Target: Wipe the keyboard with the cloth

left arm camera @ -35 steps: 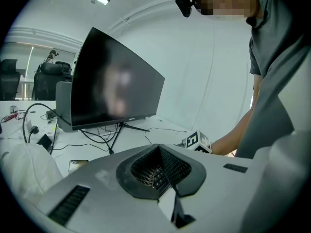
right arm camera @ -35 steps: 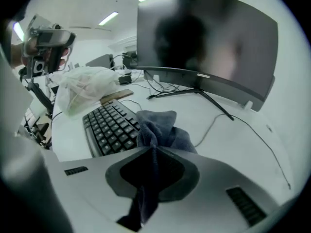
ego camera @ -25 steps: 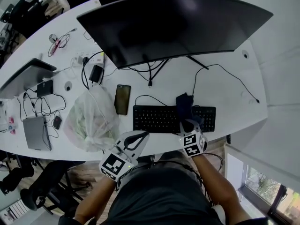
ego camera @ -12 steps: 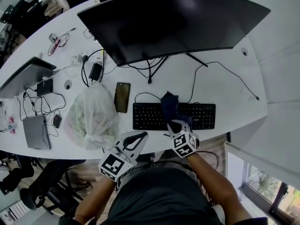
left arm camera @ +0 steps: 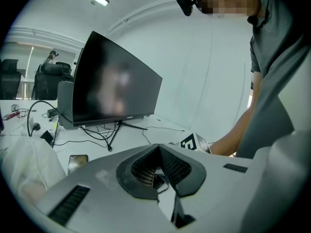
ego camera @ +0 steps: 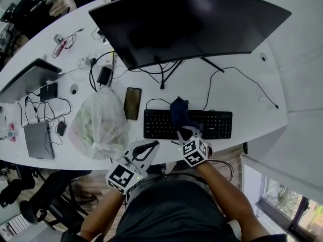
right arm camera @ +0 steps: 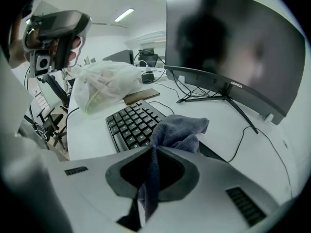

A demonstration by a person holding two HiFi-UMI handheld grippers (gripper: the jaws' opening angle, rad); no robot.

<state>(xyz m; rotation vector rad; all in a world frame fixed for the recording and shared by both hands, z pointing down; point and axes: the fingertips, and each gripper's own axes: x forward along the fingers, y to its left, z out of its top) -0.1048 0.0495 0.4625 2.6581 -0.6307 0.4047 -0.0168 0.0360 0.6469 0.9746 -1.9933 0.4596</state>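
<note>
1. Currently the keyboard (ego camera: 161, 126) lies flat on the counter (ego camera: 242, 84), near its front edge and in front of the monitor (ego camera: 192, 24).
2. Its long axis runs left to right in the head view, parallel to that front edge. The number-pad end points right; the other end points toward the bag (ego camera: 98, 125).
3. In the right gripper view the keyboard (right arm camera: 131, 123) recedes along its long axis toward the upper left, with the bag (right arm camera: 104, 84) and phone (right arm camera: 141, 96) beyond its far end.
4. The cloth (ego camera: 179, 112), dark blue-grey, lies bunched across the middle of the keyboard. Its long axis runs front to back, crossing the keyboard's long axis. Its far end reaches past the keyboard's rear edge; whether that end touches the counter cannot be told.
5. The right gripper (ego camera: 187, 131) sits over the front edge of the keyboard, pointing down and away from the person. In its own view the right gripper (right arm camera: 154, 152) pinches the near end of the cloth (right arm camera: 177, 130): fabric hangs down between the jaws and spreads forward onto the keys.
6. The left gripper (ego camera: 153, 145) hangs off the front edge of the counter, left of the keyboard and apart from it. In its own view the left gripper (left arm camera: 158, 147) has its jaw tips pressed together with nothing between them.
7. The phone (ego camera: 132, 104) lies just beyond the keyboard's left rear corner, its long axis front to back.
</note>
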